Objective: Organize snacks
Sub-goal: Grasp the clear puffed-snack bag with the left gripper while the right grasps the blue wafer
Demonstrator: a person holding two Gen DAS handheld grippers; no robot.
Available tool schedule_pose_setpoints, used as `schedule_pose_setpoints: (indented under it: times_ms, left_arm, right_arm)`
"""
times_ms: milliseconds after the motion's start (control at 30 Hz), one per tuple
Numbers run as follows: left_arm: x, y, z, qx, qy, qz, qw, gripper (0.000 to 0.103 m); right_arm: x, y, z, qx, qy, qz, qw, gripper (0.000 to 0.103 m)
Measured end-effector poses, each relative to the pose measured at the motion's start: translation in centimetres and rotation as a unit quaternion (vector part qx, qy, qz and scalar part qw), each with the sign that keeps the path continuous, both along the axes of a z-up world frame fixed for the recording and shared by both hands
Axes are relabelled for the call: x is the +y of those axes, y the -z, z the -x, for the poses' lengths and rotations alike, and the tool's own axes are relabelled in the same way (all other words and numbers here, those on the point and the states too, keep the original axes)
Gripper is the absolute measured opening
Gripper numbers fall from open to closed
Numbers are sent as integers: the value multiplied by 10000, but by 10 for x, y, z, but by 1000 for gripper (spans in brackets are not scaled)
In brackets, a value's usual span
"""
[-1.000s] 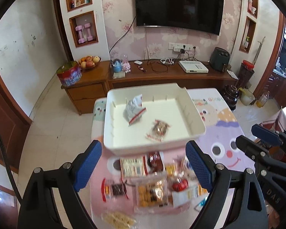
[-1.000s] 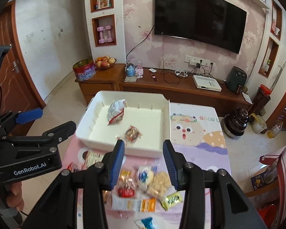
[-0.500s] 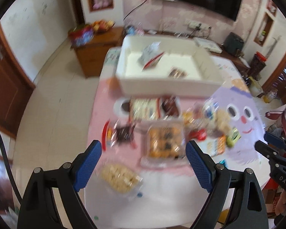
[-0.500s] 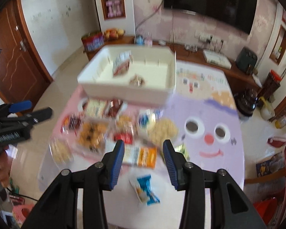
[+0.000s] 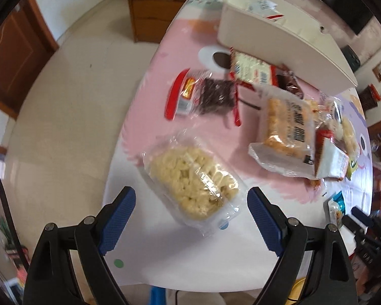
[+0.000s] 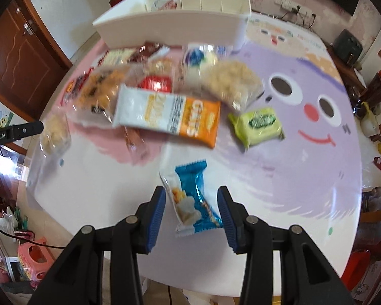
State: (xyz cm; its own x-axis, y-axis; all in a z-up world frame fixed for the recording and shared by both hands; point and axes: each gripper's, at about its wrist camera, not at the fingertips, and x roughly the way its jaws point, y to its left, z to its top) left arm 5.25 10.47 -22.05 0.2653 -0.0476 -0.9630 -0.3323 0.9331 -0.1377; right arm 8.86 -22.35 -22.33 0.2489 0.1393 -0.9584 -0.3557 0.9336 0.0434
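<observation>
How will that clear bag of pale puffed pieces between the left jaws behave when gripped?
The clear bag probably crumples: thin, wrinkled film. Likely light, since its contents look airy. The pieces may crush under the open left gripper.

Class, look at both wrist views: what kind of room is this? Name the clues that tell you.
Probably a home living or dining room: a cartoon-face tablecloth on a table strewn with snack packets, a wooden sideboard by a tiled floor, and floral wallpaper with wall sockets.

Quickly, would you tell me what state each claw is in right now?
Left claw: open, holding nothing, above the clear puffed-snack pack.
Right claw: open, straddling the blue snack packet, not gripping.
</observation>
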Motion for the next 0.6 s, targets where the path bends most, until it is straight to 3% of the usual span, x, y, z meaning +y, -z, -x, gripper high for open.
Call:
schedule_pose_setpoints:
  times_ms: [267,600]
  left_arm:
    - [13,30,-9,300,-694,463,9961,89]
    - [14,44,-21,504,-1058,564,9915,88]
  right_arm:
    - [9,25,-4,194,-133,157,9996,43]
    - [16,35,-5,182,-249,414,9987,43]
